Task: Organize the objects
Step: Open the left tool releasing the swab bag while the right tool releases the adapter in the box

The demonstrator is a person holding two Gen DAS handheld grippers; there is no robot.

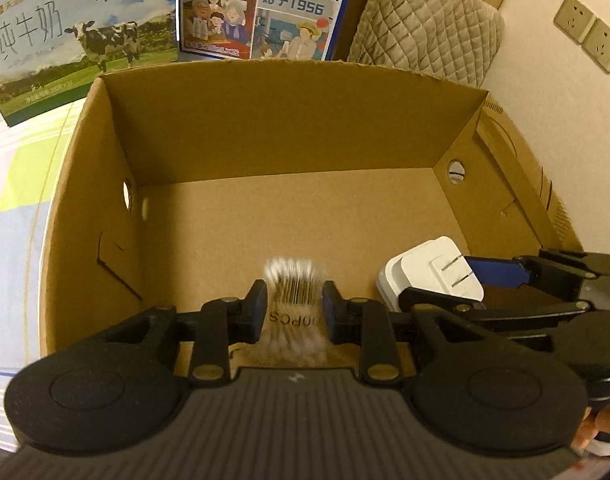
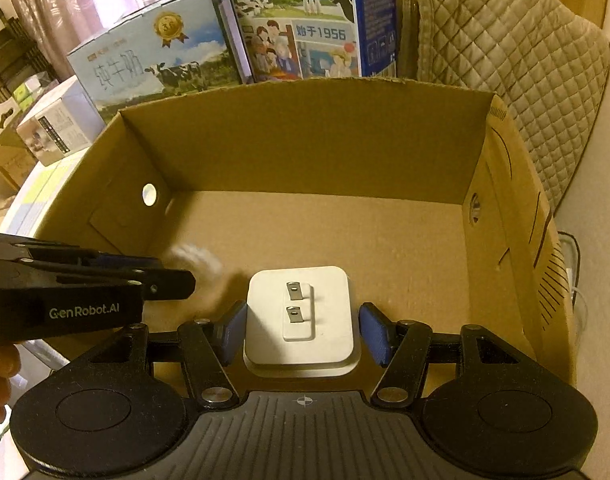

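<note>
Cotton swabs (image 1: pixel 293 292) between left jaws; charger (image 2: pixel 299 312) between right jaws.

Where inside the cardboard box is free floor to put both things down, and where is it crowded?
The floor of the cardboard box is bare from the far wall to the middle and toward both side walls. The near edge is crowded: the left gripper with the cotton swab pack sits close beside the right gripper around the white charger.

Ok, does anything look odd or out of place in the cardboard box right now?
Nothing looks damaged or spilled. The cardboard box is intact. The cotton swab pack between the left gripper's pads is only motion-blurred, and the white plug adapter sits between the right gripper's spread pads.
</note>
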